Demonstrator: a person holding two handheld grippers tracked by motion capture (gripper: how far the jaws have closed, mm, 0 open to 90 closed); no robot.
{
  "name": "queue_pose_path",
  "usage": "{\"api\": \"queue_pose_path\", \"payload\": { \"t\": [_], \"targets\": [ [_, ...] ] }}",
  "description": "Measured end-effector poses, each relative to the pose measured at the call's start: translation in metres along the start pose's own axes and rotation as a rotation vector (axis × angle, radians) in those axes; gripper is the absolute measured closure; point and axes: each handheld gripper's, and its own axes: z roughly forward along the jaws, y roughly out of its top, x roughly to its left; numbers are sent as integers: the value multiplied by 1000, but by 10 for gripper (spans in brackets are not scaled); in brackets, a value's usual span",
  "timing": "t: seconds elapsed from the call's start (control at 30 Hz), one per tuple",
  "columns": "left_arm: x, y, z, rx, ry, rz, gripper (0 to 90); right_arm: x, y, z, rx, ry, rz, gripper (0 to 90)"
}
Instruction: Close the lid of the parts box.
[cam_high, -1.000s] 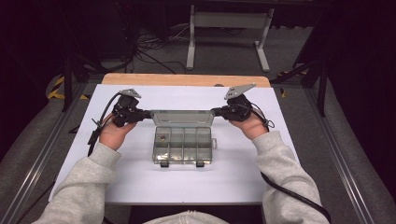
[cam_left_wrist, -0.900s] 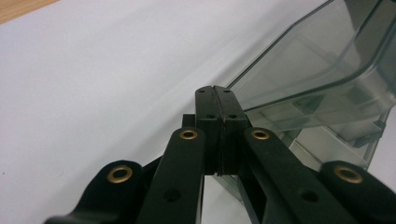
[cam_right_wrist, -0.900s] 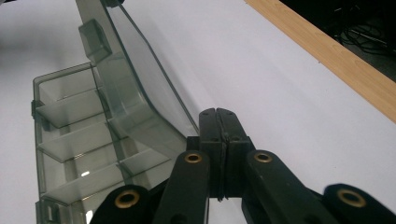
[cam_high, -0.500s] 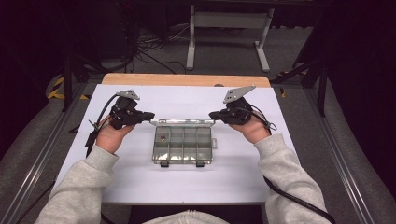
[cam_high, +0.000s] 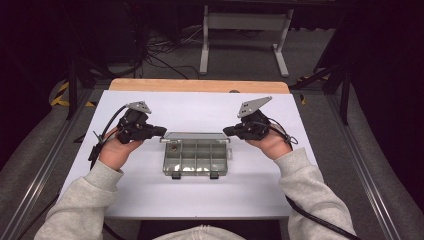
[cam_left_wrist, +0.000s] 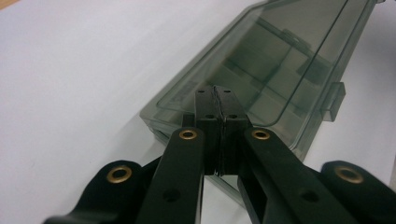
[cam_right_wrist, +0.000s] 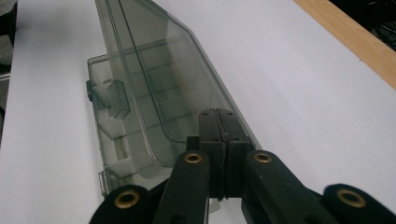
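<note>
Looking down from the high view, you've got the clear compartment box (cam_high: 196, 157) sitting in the middle of the white table (cam_high: 200, 200), with its lid (cam_high: 196, 135) swung up along the far edge. Your left gripper (cam_high: 161, 131) is at the lid's left corner and your right gripper (cam_high: 226, 131) is at the right corner, so both hands are basically mirroring each other on either side of the box.

From the left gripper view, the left gripper (cam_left_wrist: 215, 95) has its jaws pressed together, and the lid (cam_left_wrist: 275, 60) edge looks pinched between them, though it's thin and see-through so it's hard to be totally sure. Same story in the right gripper view: the right gripper (cam_right_wrist: 218, 116) is clamped tight at the lid (cam_right_wrist: 159, 79) corner, with the lid tilted up over the compartments.

One small brownish thing (cam_high: 174, 148) sits in the far left compartment; too small to tell what it is. Two dark latches (cam_high: 176, 175) show on the near side of the box.
</note>
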Motion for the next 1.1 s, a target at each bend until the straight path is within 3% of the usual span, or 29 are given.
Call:
{"api": "queue_pose_path", "payload": {
  "t": [0.53, 1.1],
  "targets": [
    [-13, -7, 5, 104, -26, 58, 889, 16, -5, 6, 67, 52, -14, 900],
    [-23, -13, 16, 183, -48, 80, 889, 26, -10, 19, 142, 108, -17, 900]
  ]
}}
